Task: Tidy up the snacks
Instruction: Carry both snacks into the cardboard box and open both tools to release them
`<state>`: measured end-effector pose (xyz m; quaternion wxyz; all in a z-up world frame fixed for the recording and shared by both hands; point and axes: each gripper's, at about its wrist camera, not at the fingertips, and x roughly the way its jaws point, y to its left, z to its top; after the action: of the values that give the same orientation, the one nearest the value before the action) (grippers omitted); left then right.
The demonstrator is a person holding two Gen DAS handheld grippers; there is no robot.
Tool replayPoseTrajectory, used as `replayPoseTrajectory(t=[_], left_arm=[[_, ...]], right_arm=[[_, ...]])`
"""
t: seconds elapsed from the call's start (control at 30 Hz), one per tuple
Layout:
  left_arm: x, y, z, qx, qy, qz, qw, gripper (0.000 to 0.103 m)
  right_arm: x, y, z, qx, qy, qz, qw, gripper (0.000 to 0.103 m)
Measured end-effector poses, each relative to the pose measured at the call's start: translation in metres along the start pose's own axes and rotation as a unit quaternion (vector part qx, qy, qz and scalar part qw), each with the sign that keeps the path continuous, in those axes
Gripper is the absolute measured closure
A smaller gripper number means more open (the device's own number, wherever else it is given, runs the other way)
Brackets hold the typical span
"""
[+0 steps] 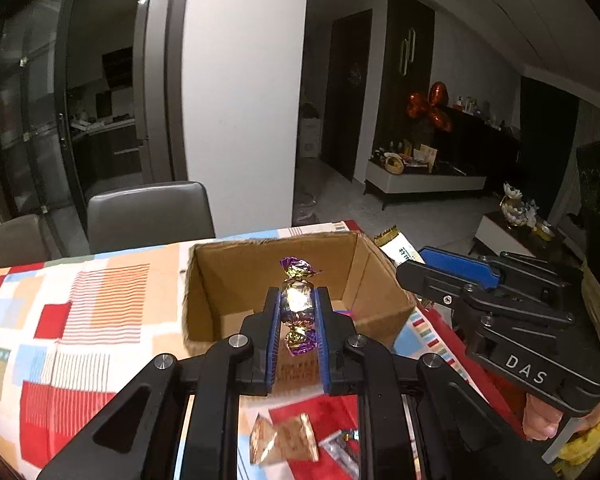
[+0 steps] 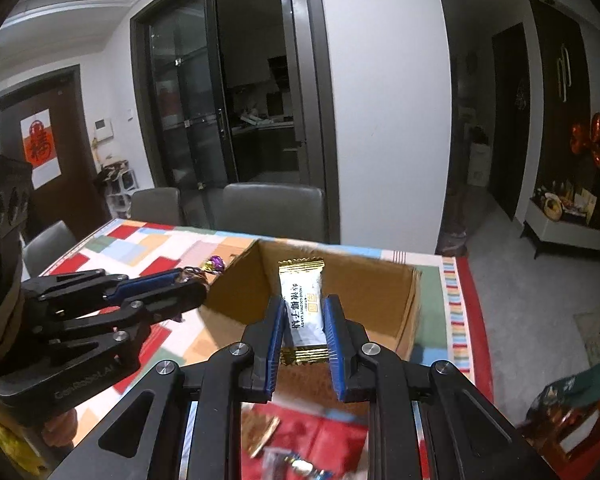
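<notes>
My left gripper (image 1: pixel 297 300) is shut on a purple and gold foil-wrapped candy (image 1: pixel 297 303), held above the near edge of an open cardboard box (image 1: pixel 236 264). My right gripper (image 2: pixel 303 308) is shut on a white and gold candy bar packet (image 2: pixel 303 307), held above the same box (image 2: pixel 364 284). In the left wrist view the right gripper (image 1: pixel 452 276) reaches in from the right with the packet's end (image 1: pixel 396 246) showing. In the right wrist view the left gripper (image 2: pixel 188 284) comes in from the left with the purple candy (image 2: pixel 214 265).
The box stands on a table with a patchwork cloth (image 1: pixel 80 320) of many colours. Loose wrapped snacks (image 1: pixel 284 438) lie on the cloth below the grippers, also in the right wrist view (image 2: pixel 264 432). Grey chairs (image 1: pixel 148 212) stand behind the table. A green packet (image 2: pixel 572 396) lies at right.
</notes>
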<state>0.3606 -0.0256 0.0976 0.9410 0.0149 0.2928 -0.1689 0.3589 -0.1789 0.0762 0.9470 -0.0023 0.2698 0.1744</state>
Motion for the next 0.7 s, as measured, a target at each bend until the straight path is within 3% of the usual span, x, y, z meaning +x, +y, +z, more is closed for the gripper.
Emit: replayPoseTrajectory(t=[0.23,0.27,0.33,0.4,0.7], left_arm=[[0.034,0.004,0.021,-0.011,0.015,0.013,0.9997,0.084],[0.038,0.003,0.024,-0.008,0.015,0.028,0.9995,0.079],[0.039,0.0,0.026,-0.005,0.01,0.043,0.999,0.058],[0.035,0.002,0.019,-0.007,0.007,0.047,0.9989,0.052],[-0.016,-0.003,-0.024,0.005,-0.007,0.077,0.997,0.051]], right_arm=[[0.027,-0.018,0.016,0.019,0.009,-0.018,1.0,0.08],[0.032,-0.021,0.018,0.025,0.013,-0.019,0.999,0.08],[0.036,-0.024,0.021,0.029,0.018,-0.027,0.999,0.064],[0.034,-0.025,0.02,0.03,0.014,-0.032,0.999,0.064],[0.004,-0.013,-0.011,0.039,0.021,-0.011,0.999,0.064]])
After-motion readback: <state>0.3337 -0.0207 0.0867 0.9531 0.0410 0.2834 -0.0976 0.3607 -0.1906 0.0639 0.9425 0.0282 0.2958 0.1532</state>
